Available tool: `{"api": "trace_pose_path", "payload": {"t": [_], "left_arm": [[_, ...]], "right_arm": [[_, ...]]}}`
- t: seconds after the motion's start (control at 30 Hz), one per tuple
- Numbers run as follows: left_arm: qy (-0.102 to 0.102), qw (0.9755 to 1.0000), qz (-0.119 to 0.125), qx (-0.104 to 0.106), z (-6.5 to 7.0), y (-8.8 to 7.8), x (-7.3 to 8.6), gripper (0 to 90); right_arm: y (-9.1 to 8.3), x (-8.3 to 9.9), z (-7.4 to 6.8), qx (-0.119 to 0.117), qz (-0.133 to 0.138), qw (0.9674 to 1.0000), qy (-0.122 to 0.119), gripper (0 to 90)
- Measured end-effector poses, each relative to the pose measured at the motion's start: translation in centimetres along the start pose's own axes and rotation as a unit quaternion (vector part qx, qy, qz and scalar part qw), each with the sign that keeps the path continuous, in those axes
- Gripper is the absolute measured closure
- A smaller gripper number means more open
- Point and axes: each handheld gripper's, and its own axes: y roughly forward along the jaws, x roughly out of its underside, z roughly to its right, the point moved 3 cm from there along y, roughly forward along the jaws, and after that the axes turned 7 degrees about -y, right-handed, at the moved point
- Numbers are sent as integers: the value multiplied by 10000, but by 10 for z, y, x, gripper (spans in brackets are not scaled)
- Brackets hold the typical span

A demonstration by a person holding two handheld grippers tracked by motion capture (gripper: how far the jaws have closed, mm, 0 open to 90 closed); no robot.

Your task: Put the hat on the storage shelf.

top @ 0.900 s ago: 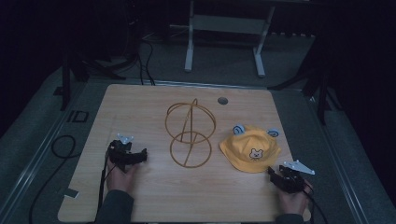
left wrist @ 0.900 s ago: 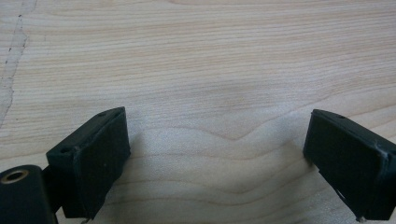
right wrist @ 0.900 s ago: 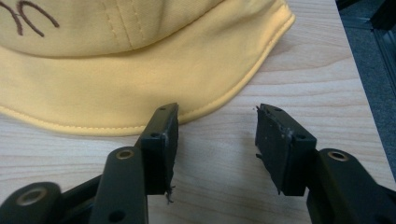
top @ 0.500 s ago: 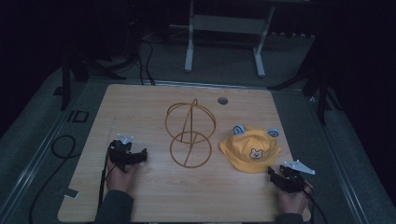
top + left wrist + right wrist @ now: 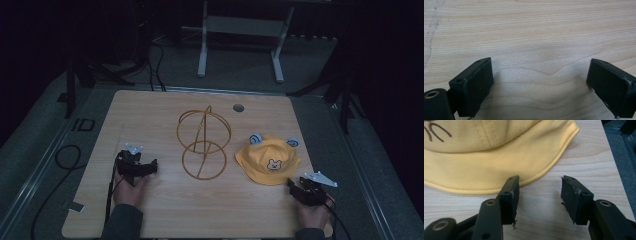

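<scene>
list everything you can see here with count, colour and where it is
hat: 1, yellow with a bear face and blue ears, right side of the table
wire stand: 1, gold rings, middle of the table
table: 1, light wood, centre of the high view
round hole: 1, grey, far edge of the table
metal frame: 1, pale grey, on the floor beyond the table
left hand-held gripper: 1, black, near left, jaws open over bare wood
right hand-held gripper: 1, black, near right, jaws open just short of the hat brim
</scene>
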Motion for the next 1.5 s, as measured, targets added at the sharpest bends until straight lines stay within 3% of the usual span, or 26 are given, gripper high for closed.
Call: {"api": "trace_pose_path", "payload": {"t": [0.43, 0.6, 0.83, 0.9, 1.13, 1.3, 1.5], "left_arm": [[-19, 10000, 2, -15, 0, 0, 0, 70], [-34, 10000, 3, -25, 1, 0, 0, 71], [-42, 10000, 2, -31, 1, 0, 0, 71], [-45, 10000, 2, -31, 1, 0, 0, 71], [-51, 10000, 3, -38, 1, 0, 0, 71], [-54, 10000, 5, -40, 1, 0, 0, 71], [-55, 10000, 4, -42, 1, 0, 0, 71]], "right_arm": [[-3, 3, 0, -145, 22, 9998, -146, 514], [-14, 6, 0, -429, -196, 9982, -366, 553], [-28, 2, -2, -543, -307, 9951, -770, 533], [-39, -5, -2, -640, -242, 9923, -1030, 533], [-54, -25, 1, -706, 42, 9897, -1248, 528], [-61, -42, 0, -813, 135, 9840, -1579, 529], [-65, -59, -6, -979, 188, 9750, -1985, 524]]}}
